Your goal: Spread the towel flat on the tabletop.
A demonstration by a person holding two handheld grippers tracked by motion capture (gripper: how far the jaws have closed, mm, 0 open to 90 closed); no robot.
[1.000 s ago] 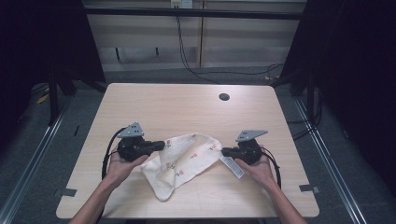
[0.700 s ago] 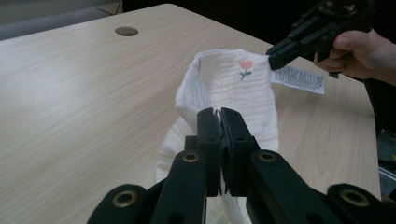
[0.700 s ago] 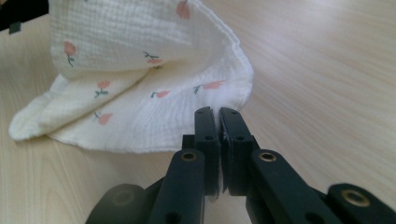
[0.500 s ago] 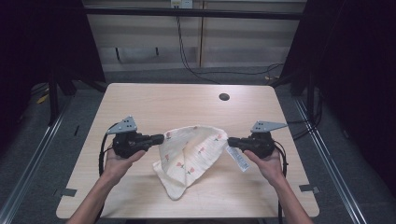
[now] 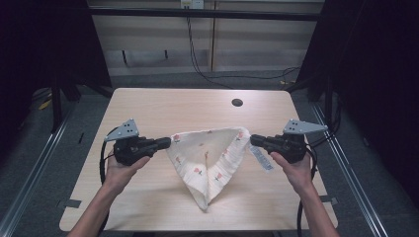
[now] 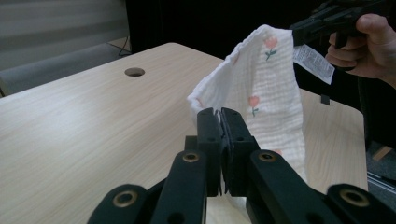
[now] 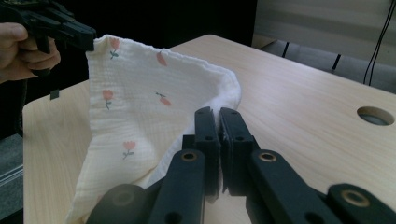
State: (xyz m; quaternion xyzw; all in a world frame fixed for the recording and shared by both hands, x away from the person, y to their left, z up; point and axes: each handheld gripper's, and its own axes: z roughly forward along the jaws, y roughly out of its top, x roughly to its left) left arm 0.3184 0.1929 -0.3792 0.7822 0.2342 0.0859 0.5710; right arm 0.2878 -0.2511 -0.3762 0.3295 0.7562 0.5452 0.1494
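Both grippers clenched on cloth [image 5: 210, 160]: left gripper [image 5: 165, 142] pinching one top corner, right gripper [image 5: 253, 139] the other. Cloth hung taut between them over table [image 5: 148, 106], tail drooping to the wood, label [image 5: 260, 159] dangling at right. Step: spreading out, probably for a fold. Next: keep edge taut, lower flat without bunching the tail.
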